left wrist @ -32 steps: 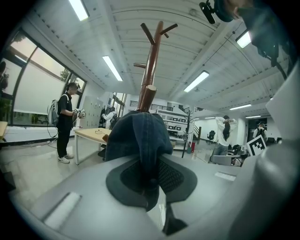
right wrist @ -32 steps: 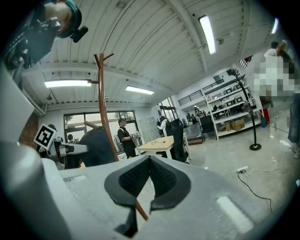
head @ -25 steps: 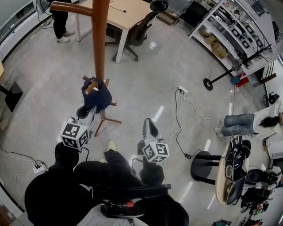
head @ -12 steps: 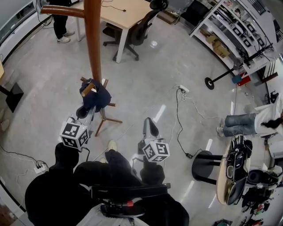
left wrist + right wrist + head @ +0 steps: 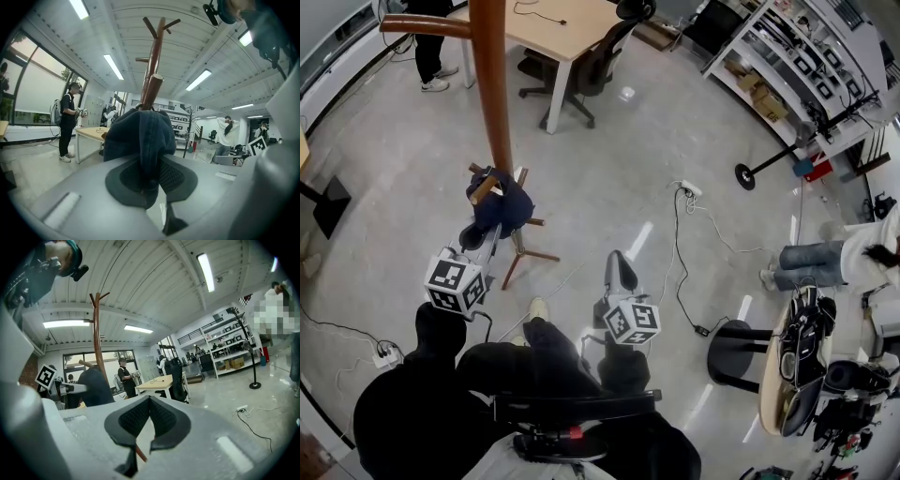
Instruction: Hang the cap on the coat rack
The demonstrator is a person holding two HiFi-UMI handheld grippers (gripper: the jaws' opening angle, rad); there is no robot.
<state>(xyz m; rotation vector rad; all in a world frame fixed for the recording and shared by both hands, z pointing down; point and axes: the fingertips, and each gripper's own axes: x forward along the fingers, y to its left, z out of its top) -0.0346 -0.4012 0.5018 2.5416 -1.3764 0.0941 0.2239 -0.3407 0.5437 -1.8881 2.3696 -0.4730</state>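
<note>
The dark blue cap (image 5: 502, 208) sits over a low, upward-slanting peg (image 5: 482, 187) of the wooden coat rack (image 5: 492, 84), with the peg's tip poking out above the crown. The left gripper (image 5: 150, 177) pinches the cap's fabric between its pads (the cloth hangs down through them). The right gripper (image 5: 149, 416), off to the right of the rack, has its jaws pressed together on nothing.
</note>
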